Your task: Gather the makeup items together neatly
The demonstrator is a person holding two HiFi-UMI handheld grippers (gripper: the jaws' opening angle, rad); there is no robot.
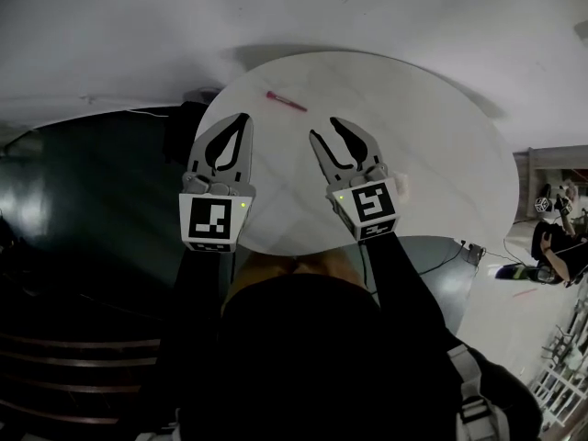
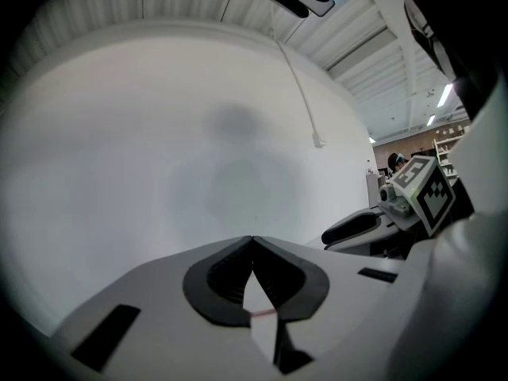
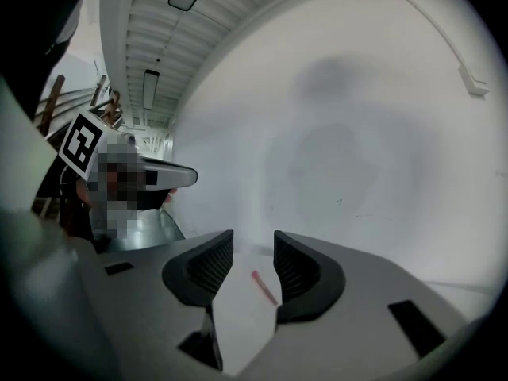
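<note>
The left gripper's (image 2: 252, 239) fingers meet at the tips with nothing between them, while the right gripper's (image 3: 254, 244) stand moderately apart and empty. Both hover over the near half of the round white table (image 1: 413, 154). A slim red-pink makeup pencil (image 1: 287, 101) lies flat near the table's far edge, well apart from both grippers, with bare tabletop all around it.
</note>
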